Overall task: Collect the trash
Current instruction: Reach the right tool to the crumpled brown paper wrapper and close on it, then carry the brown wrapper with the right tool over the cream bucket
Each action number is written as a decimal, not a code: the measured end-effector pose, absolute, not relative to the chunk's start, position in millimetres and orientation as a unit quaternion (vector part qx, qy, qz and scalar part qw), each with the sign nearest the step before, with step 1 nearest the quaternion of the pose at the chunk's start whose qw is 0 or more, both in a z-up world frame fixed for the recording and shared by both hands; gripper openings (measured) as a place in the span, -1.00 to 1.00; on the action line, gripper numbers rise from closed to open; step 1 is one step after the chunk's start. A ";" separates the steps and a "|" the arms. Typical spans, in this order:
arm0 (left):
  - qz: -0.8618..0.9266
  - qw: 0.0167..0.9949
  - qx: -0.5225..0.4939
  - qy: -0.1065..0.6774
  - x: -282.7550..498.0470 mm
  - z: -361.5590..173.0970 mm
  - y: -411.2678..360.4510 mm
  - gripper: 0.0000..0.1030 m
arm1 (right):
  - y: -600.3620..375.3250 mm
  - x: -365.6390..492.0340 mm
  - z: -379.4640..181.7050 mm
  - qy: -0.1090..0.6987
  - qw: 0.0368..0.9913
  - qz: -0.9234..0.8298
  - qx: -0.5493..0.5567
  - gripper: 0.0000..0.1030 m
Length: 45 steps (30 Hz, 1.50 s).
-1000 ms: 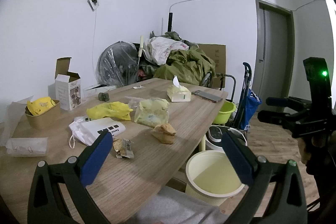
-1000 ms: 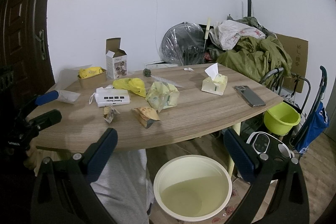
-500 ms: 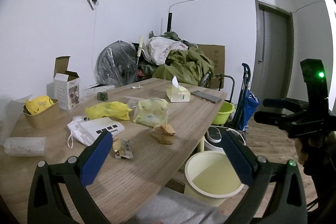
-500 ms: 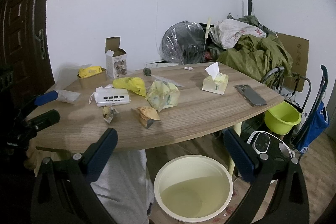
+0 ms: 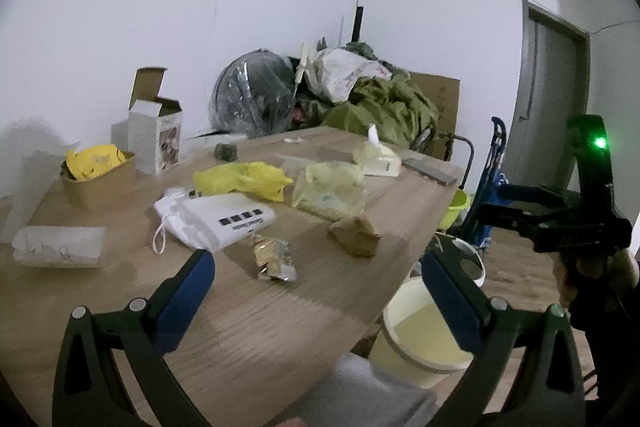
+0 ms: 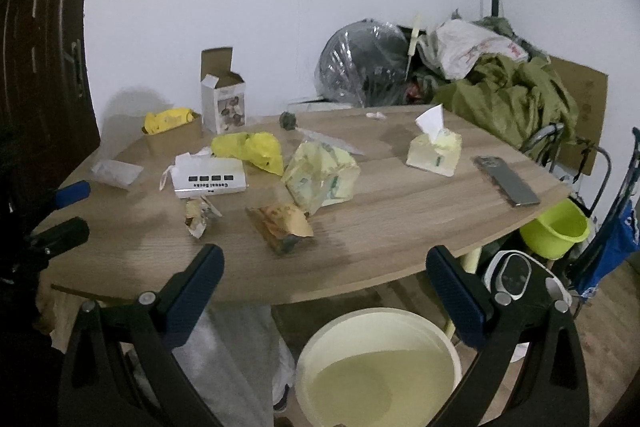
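While blurred, table (image 5: 280, 311) trash unclear | pail (image 6: 380, 367) base cropped | tongs (image 6: 324, 291) agape

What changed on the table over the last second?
The left tool has advanced toward the table, so the crumpled foil wrapper looms larger between its open fingers. The right tool edged in slightly too, above the cream bucket. Nothing was taken hold of or let go; all the trash lies where it was.
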<state>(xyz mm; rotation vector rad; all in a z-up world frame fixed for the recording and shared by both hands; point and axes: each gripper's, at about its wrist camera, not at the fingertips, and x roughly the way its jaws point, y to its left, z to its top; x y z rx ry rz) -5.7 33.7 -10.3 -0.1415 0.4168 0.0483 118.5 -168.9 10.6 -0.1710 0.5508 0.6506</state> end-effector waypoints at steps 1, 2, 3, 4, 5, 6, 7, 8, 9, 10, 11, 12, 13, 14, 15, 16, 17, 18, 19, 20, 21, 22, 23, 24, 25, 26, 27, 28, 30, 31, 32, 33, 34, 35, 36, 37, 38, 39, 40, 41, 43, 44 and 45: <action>0.026 0.975 -0.072 0.211 -4.2 -12.8 36.7 1.00 | -165.3 121.9 8.5 0.270 0.905 0.318 -0.083 0.95; 0.033 0.973 -0.072 0.219 -1.7 -15.7 40.4 1.00 | -160.4 126.0 5.7 0.274 0.902 0.321 -0.085 0.95; 0.038 0.971 -0.071 0.226 1.2 -18.0 42.7 1.00 | -155.7 129.7 3.5 0.276 0.901 0.324 -0.087 0.95; 0.043 0.968 -0.070 0.236 5.3 -21.4 45.5 1.00 | -151.3 134.0 0.4 0.278 0.899 0.328 -0.089 0.95; 0.046 0.967 -0.070 0.240 7.5 -23.1 48.0 1.00 | -147.1 138.9 -3.1 0.280 0.896 0.333 -0.089 0.95; 0.051 0.966 -0.071 0.242 9.3 -25.0 50.1 1.00 | -143.2 144.7 -5.3 0.283 0.894 0.336 -0.089 0.95; 0.055 0.965 -0.075 0.247 11.9 -28.5 54.0 1.00 | -138.5 150.7 -9.4 0.288 0.890 0.341 -0.088 0.95; 0.057 0.963 -0.080 0.251 14.4 -31.3 56.5 1.00 | -133.2 156.6 -13.0 0.292 0.888 0.345 -0.089 0.95; 0.058 0.962 -0.082 0.254 16.0 -33.2 57.7 1.00 | -127.3 163.5 -16.3 0.296 0.885 0.348 -0.091 0.95; 0.063 0.960 -0.085 0.259 18.6 -36.3 59.5 1.00 | -121.1 169.2 -19.7 0.300 0.881 0.352 -0.094 0.95; 0.070 0.957 -0.088 0.266 21.7 -39.3 61.6 1.00 | -115.0 173.5 -22.3 0.301 0.879 0.358 -0.096 0.95; 0.075 0.955 -0.089 0.272 24.0 -41.4 63.7 1.00 | -109.5 176.9 -24.5 0.301 0.876 0.364 -0.098 0.95; 0.080 0.953 -0.092 0.277 26.7 -43.6 66.2 1.00 | -103.1 181.1 -27.0 0.300 0.872 0.373 -0.102 0.95; 0.085 0.951 -0.094 0.282 28.8 -45.9 68.7 1.00 | -99.9 183.4 -28.3 0.299 0.870 0.379 -0.104 0.95; 0.093 0.948 -0.095 0.288 31.0 -48.2 71.4 1.00 | -95.0 187.0 -30.3 0.297 0.867 0.386 -0.107 0.95; 0.099 0.947 -0.094 0.292 33.0 -49.7 72.8 1.00 | -88.1 191.1 -33.7 0.297 0.863 0.393 -0.112 0.95; 0.103 0.944 -0.093 0.298 34.9 -50.9 73.9 1.00 | -83.3 194.0 -35.7 0.298 0.861 0.396 -0.114 0.95; 0.106 0.943 -0.093 0.301 36.6 -52.2 75.4 1.00 | -79.3 195.7 -38.5 0.298 0.858 0.401 -0.117 0.95; 0.111 0.942 -0.092 0.304 37.9 -53.1 75.4 1.00 | -74.1 198.8 -41.8 0.300 0.855 0.407 -0.119 0.95; 0.115 0.940 -0.091 0.307 39.3 -54.0 76.3 1.00 | -69.3 201.5 -44.9 0.301 0.851 0.414 -0.121 0.95; 0.119 0.939 -0.090 0.311 41.3 -54.8 76.9 1.00 | -67.2 202.5 -46.8 0.302 0.848 0.418 -0.122 0.92; 0.125 0.936 -0.090 0.317 44.3 -56.6 77.7 1.00 | -62.3 204.7 -49.9 0.303 0.844 0.425 -0.124 0.87; 0.130 0.933 -0.089 0.323 47.2 -58.5 78.8 1.00 | -59.6 206.2 -51.5 0.305 0.841 0.428 -0.126 0.75; 0.134 0.930 -0.090 0.331 51.0 -60.8 80.3 1.00 | -56.5 208.1 -53.9 0.307 0.838 0.432 -0.128 0.60; 0.136 0.927 -0.093 0.336 54.4 -62.7 81.8 1.00 | -54.0 210.1 -56.4 0.310 0.836 0.434 -0.129 0.53; 0.136 0.925 -0.095 0.340 57.8 -63.4 82.8 1.00 | -51.1 212.7 -59.0 0.313 0.833 0.436 -0.132 0.41; 0.135 0.924 -0.097 0.344 61.9 -64.4 83.8 1.00 | -48.4 215.6 -61.5 0.316 0.831 0.437 -0.134 0.35; 0.135 0.924 -0.096 0.346 64.4 -64.8 83.7 1.00 | -46.7 218.2 -63.3 0.318 0.830 0.438 -0.134 0.33; 0.134 0.922 -0.095 0.350 71.3 -65.3 83.7 1.00 | -45.3 222.9 -66.5 0.322 0.827 0.442 -0.128 0.29; 0.132 0.922 -0.097 0.351 75.4 -65.7 84.3 1.00 | -46.8 224.6 -67.4 0.324 0.826 0.444 -0.124 0.27; 0.131 0.922 -0.099 0.352 78.5 -66.0 84.8 1.00 | -47.8 226.4 -68.4 0.326 0.824 0.447 -0.119 0.15; 0.130 0.921 -0.100 0.353 82.5 -66.7 85.3 1.00 | -48.3 227.6 -69.3 0.329 0.822 0.451 -0.114 0.08; 0.129 0.920 -0.102 0.355 87.3 -67.5 85.3 1.00 | -48.0 228.9 -69.8 0.330 0.820 0.455 -0.111 0.05; 0.128 0.920 -0.103 0.355 90.4 -68.5 85.0 1.00 | -49.1 229.1 -69.8 0.329 0.819 0.457 -0.110 -0.02; 0.126 0.920 -0.103 0.357 93.6 -69.2 84.8 1.00 | -49.4 228.8 -69.7 0.329 0.818 0.460 -0.109 -0.11; 0.123 0.919 -0.104 0.359 99.1 -70.4 84.2 1.00 | -50.0 229.0 -69.3 0.327 0.816 0.464 -0.109 -0.15; 0.122 0.919 -0.105 0.360 102.0 -71.1 83.9 1.00 | -51.2 229.2 -68.8 0.326 0.816 0.466 -0.108 -0.25; 0.118 0.918 -0.106 0.363 105.3 -72.0 83.4 0.97 | -52.6 229.9 -68.0 0.325 0.814 0.470 -0.105 -0.32; 0.113 0.918 -0.106 0.365 109.7 -73.0 82.7 0.87 | -53.9 229.6 -67.2 0.322 0.813 0.473 -0.104 -0.44; 0.107 0.917 -0.106 0.369 114.4 -74.0 82.0 0.82 | -55.5 229.2 -65.8 0.319 0.813 0.476 -0.102 -0.54; 0.099 0.914 -0.108 0.379 123.0 -77.0 81.1 0.69 | -59.4 229.3 -63.7 0.316 0.811 0.483 -0.095 -0.58; 0.093 0.912 -0.110 0.385 127.2 -78.7 80.9 0.65 | -61.1 229.1 -63.2 0.315 0.810 0.486 -0.091 -0.61; 0.089 0.911 -0.110 0.387 130.3 -79.8 79.9 0.56 | -62.9 228.6 -62.7 0.314 0.809 0.488 -0.087 -0.62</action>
